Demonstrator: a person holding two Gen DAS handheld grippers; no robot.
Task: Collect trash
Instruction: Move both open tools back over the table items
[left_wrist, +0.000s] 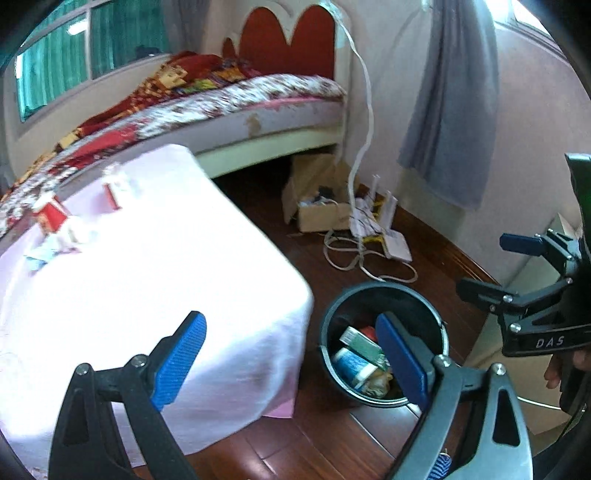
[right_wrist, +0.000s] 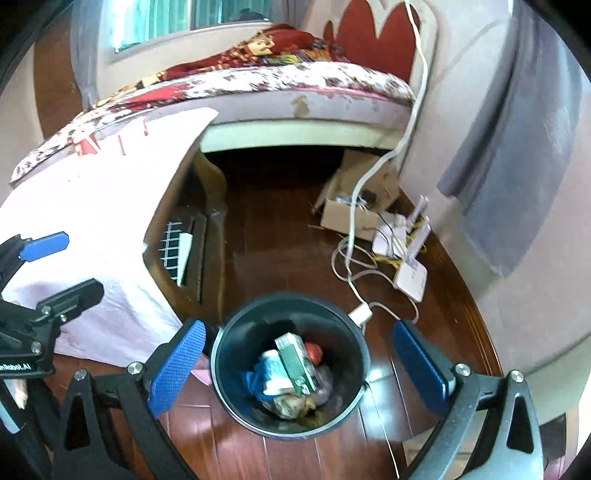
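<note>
**Both grippers empty above the bin, trash split between bin and tabletop**

A bed (left_wrist: 236, 99) with a patterned cover fills the far side of the room, against the wall under a window. In front of it stands the tabletop (left_wrist: 147, 288), draped in a pale pink cloth. On the wooden floor (right_wrist: 280, 229) beside the tabletop's near right corner sits a dark round bin (right_wrist: 236, 332), open at the top.

Both grippers point steeply down towards the floor. The left gripper (left_wrist: 291, 363) has its blue fingers (left_wrist: 179, 363) spread wide with nothing between them; one finger lies over the cloth, the other over the bin's mouth. The right gripper (right_wrist: 301, 367) is likewise wide and empty, its fingers straddling the bin.

The trash in the bin (right_wrist: 291, 373) includes a green carton, a white and blue pack and crumpled wrappers. Only the left wrist view shows the loose trash (left_wrist: 62, 225) near the tabletop's far left edge: red packets and crumpled paper. Only the right wrist view looks under the cloth at a dark shelf.

A cardboard box (left_wrist: 321, 206) and a white router (right_wrist: 410, 275) with tangled cables lie by the wall.
</note>
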